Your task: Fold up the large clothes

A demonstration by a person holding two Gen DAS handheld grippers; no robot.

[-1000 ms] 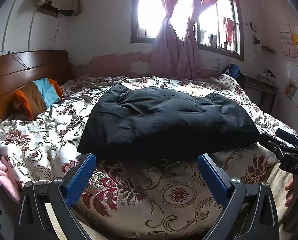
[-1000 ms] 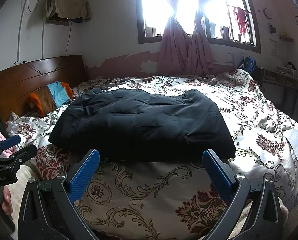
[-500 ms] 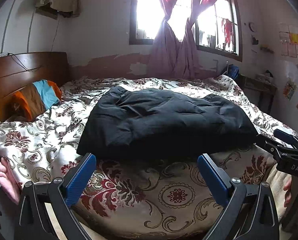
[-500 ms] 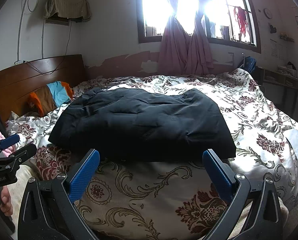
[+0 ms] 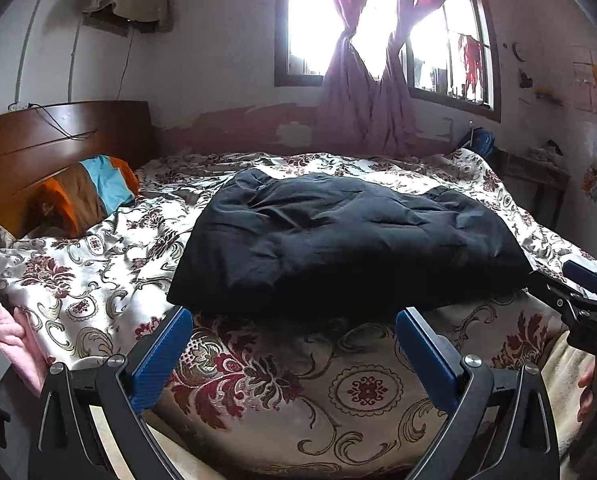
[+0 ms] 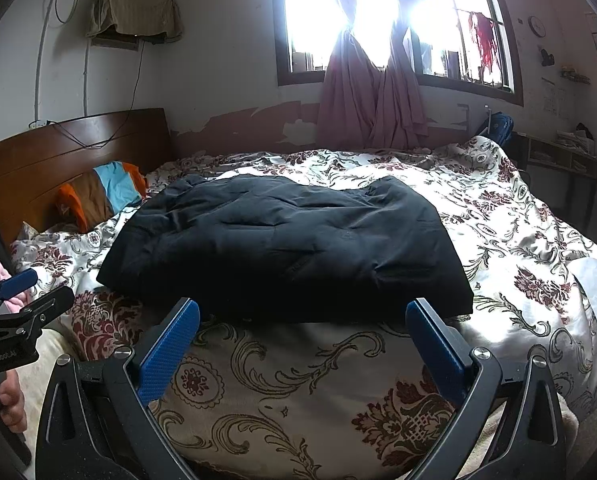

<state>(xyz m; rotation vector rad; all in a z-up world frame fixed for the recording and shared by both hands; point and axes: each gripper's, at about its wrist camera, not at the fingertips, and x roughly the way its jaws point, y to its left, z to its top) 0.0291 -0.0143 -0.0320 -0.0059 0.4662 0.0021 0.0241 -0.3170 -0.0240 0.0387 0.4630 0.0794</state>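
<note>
Little has shifted since a second ago: both claws hang where they were at the bed's near edge, and the left view has only tilted a touch. Black coat lies in a puffy, partly folded slab on the bed, its long axis running left to right, parallel to that edge. Left claw is spread wide and holds nothing, just short of the coat's near hem toward its left end. Right claw is likewise released, facing the hem toward its right end. Neither touches cloth. Each looks about equally near, so I judge the next fold calls for both claws to take the hem together.
</note>
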